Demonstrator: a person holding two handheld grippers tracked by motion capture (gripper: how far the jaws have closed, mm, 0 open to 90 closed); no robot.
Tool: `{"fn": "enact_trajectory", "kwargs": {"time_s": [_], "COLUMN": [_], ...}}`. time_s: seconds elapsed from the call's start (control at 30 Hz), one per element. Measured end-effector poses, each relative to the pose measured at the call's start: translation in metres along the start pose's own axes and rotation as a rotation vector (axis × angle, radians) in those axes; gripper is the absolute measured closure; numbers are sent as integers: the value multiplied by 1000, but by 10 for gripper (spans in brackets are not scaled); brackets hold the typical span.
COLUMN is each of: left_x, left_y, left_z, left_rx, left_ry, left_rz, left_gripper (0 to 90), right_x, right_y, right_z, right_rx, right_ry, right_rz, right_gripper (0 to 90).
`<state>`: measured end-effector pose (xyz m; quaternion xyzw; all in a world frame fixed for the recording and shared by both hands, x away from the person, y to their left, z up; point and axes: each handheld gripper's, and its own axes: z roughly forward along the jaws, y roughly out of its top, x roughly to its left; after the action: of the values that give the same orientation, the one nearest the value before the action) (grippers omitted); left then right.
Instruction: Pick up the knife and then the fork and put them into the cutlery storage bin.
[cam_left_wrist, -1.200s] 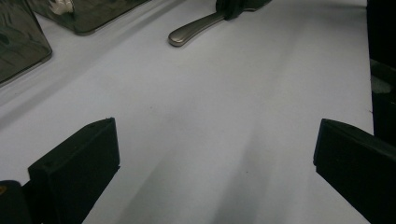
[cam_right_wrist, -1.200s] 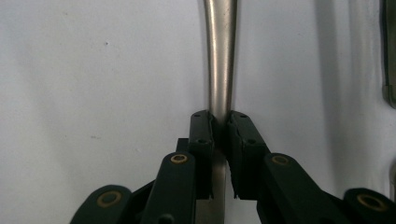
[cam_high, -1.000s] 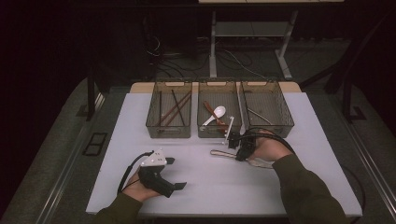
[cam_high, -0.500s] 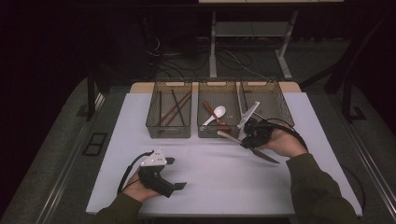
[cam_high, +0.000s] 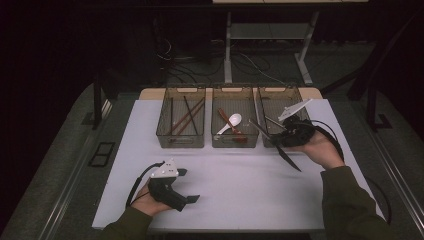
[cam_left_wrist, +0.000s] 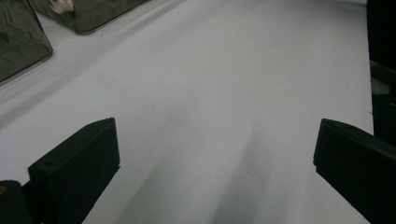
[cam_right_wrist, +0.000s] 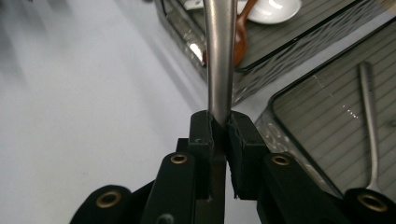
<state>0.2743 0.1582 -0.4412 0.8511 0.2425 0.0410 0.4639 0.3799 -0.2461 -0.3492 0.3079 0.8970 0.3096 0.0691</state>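
High view: a white table (cam_high: 240, 185) carries three mesh baskets in a row along its far side, and the person works at the right-hand basket (cam_high: 278, 102). Just in front of that basket, the right gripper (cam_high: 281, 138) has its jaws clamped on a metal knife (cam_high: 275, 140), whose handle (cam_right_wrist: 219, 51) rises from between the pads in the right gripper view. The blade slants down toward the table, clear of the basket's near rim. Well to the left of the basket, near the table's front edge, the left gripper (cam_high: 192, 186) rests with its jaws wide apart and nothing between them. A steel utensil (cam_right_wrist: 370, 116) already lies in the basket. The sorting looks mid-carry; the next move likely calls for lifting the knife over the rim and releasing it inside.
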Motion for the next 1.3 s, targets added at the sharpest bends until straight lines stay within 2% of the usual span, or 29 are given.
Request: {"fn": "enact_trajectory", "kwargs": {"time_s": [0.17,0.4,0.5,0.57,0.83,1.3], "left_x": [0,0,0,0,0,1], "left_y": [0,0,0,0,0,0], "left_z": [0,0,0,0,-1,-1], "left_rx": [-2,-3,-6,-6,-10,-21], "left_ry": [0,4,4,3,3,-2], "left_rz": [-1,1,0,0,-4,-17], "left_gripper": [0,0,0,0,0,0], "right_x": [-4,-9,-12,-14,-23,-41], "right_y": [-1,-2,-3,-3,1,22], "right_z": [-8,-19,-23,-26,-37,-61], "right_rx": [-75,-165,-197,-214,-273,-356], "right_ry": [-6,-41,-38,-32,-61,-148], "right_rz": [32,90,109,122,167,211], "right_gripper": [803,803,803,803,803,803]}}
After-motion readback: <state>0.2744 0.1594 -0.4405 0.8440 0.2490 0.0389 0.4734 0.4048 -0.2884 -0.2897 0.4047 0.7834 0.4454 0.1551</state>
